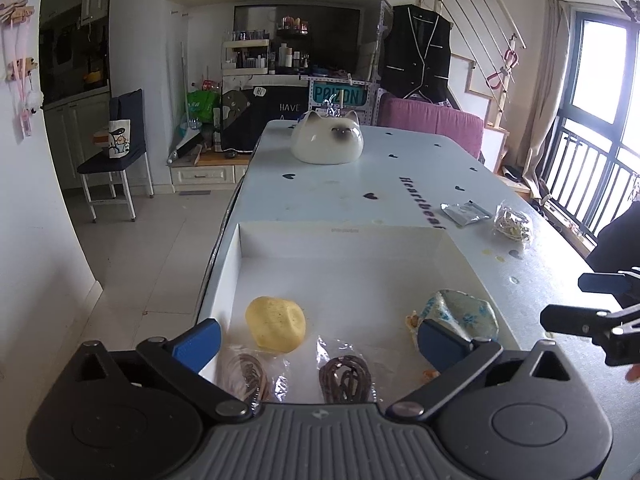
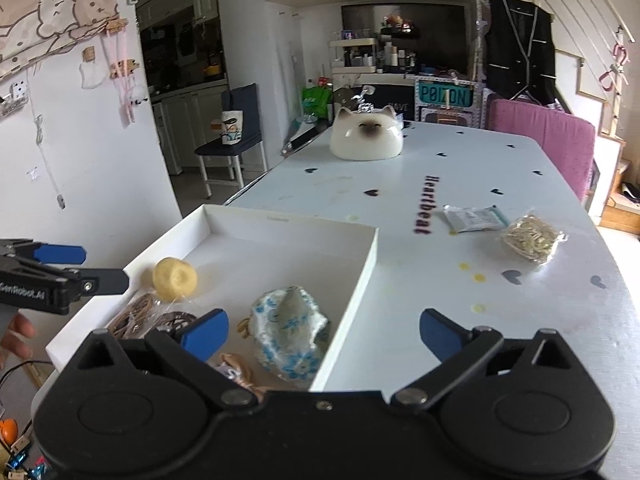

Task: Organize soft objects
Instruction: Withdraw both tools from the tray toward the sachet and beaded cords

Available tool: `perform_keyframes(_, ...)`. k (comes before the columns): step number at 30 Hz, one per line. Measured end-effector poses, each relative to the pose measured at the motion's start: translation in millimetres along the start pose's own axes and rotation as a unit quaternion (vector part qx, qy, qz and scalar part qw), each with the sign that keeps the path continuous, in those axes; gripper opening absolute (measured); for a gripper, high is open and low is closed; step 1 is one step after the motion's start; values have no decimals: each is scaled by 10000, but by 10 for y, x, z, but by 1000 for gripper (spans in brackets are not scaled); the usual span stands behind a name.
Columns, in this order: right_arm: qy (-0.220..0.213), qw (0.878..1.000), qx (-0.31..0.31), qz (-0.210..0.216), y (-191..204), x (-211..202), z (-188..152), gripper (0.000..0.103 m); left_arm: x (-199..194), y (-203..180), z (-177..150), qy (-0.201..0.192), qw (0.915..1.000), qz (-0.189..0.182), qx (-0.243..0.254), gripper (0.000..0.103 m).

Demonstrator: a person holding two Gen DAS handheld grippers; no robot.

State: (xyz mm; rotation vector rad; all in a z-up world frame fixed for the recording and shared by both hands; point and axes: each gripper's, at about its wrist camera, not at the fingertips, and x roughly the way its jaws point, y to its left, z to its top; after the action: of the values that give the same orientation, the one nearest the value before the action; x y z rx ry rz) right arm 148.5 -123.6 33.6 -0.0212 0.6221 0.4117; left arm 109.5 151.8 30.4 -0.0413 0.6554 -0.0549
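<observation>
A shallow white box (image 1: 340, 232) (image 2: 288, 220) lies on the table's near left. In it are a yellow sponge-like lump (image 1: 276, 330) (image 2: 175, 279), a blue-flowered cloth piece (image 1: 460, 314) (image 2: 288, 332) and clear bags of brown bands (image 1: 346, 378) (image 2: 136, 316). My left gripper (image 1: 320, 344) (image 2: 88, 267) hovers open over the box's near end, gripping nothing. My right gripper (image 2: 323, 338) (image 1: 580, 302) is open over the box's right wall, also gripping nothing. Outside the box lie a silver packet (image 1: 466, 213) (image 2: 474, 218) and a bag of pale bands (image 1: 512, 224) (image 2: 530, 238).
A white cat-shaped ornament (image 1: 327, 142) (image 2: 366, 138) stands at the table's far end. A pink chair (image 1: 432, 124) is behind the table on the right. To the left are a dark chair with a tote bag (image 1: 118, 142) and open tiled floor. A hand (image 2: 16, 336) shows at the left edge.
</observation>
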Motion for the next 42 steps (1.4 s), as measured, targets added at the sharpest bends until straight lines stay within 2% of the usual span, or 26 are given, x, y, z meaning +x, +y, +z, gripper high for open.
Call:
perform_keyframes(16,-238,9997,48,86,-317,-276,181,103,-280,-360,179,-120,9999,82,30,103)
perform_keyframes(25,-428,9988,212,-105,-731,-524,411,103,-351,-700,511,-111,9999,111,-20,103)
perform_keyframes(32,-502,9977,250,-387,-1133,-594,550,103,-194,-1098,803,-176,9996,122,188,103)
perform_keyframes(42,-531,9947,362,-800,-1801,-563,748,103,173,-1671,1284,-362,9989,-94,288,103)
